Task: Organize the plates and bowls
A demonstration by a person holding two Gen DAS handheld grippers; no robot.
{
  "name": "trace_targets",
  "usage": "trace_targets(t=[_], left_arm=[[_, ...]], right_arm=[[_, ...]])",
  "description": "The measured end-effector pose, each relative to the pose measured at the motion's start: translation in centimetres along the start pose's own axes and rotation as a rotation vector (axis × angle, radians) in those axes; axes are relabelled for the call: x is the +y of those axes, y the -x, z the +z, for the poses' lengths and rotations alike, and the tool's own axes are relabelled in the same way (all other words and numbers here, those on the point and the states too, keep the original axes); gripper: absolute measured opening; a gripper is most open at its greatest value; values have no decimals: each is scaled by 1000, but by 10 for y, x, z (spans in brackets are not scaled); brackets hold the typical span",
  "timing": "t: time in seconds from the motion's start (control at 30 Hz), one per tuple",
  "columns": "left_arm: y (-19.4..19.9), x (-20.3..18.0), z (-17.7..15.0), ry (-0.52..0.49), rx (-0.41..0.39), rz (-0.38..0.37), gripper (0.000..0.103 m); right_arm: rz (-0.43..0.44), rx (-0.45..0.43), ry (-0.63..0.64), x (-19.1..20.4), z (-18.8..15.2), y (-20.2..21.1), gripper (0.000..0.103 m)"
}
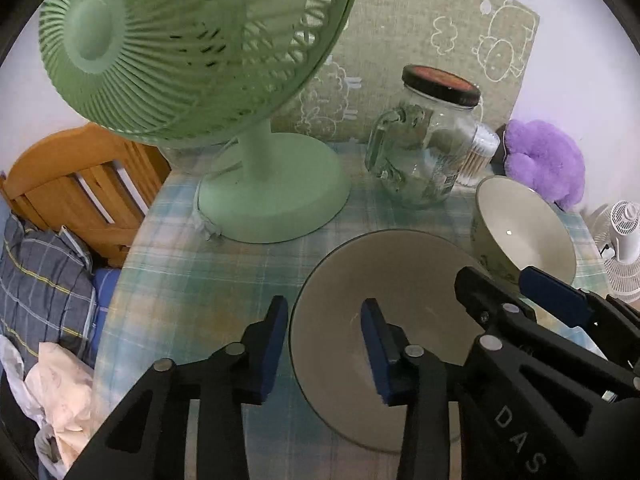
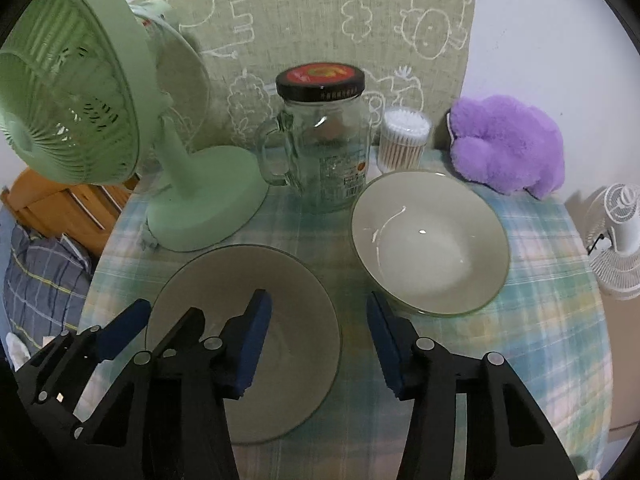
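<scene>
A grey-green plate [image 1: 404,280] [image 2: 288,280] lies on the checked tablecloth [image 1: 200,280] near the front. My left gripper [image 1: 325,316] straddles the plate's left rim with a blue pad on each side, and a clear gap shows between the pads and the rim. My right gripper [image 2: 318,312] straddles the right rim the same way, one pad over the plate and one outside it. In each wrist view the other gripper [image 1: 500,276] [image 2: 168,312] shows at the plate's opposite edge. A white bowl [image 1: 524,228] [image 2: 430,240] stands upright to the right of the plate, untouched.
A green desk fan [image 1: 272,196] [image 2: 200,204] stands behind the plate on the left. Behind the bowl are a glass mug jar [image 2: 320,152] with a black lid, a tub of cotton swabs [image 2: 404,140] and a purple plush [image 2: 508,148]. Off the table are a wooden chair [image 1: 80,184] and a small white fan [image 2: 616,236].
</scene>
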State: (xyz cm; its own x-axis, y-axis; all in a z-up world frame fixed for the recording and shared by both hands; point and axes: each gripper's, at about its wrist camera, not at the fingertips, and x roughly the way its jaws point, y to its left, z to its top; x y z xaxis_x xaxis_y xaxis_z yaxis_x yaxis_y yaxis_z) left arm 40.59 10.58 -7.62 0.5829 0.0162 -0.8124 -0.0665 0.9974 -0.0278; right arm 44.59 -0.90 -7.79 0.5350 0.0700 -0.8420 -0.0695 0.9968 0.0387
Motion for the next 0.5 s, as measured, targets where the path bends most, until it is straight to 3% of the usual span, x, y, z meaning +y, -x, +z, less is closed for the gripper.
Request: trace_targets(t=[0.2, 0.5], left_arm=[[-12, 0, 2, -20, 18, 26, 22], [-18, 1, 3, -33, 26, 42, 19]], right_arm=[[-10, 21, -7, 1, 1, -15, 29], [-34, 29, 7, 4, 4, -25, 23]])
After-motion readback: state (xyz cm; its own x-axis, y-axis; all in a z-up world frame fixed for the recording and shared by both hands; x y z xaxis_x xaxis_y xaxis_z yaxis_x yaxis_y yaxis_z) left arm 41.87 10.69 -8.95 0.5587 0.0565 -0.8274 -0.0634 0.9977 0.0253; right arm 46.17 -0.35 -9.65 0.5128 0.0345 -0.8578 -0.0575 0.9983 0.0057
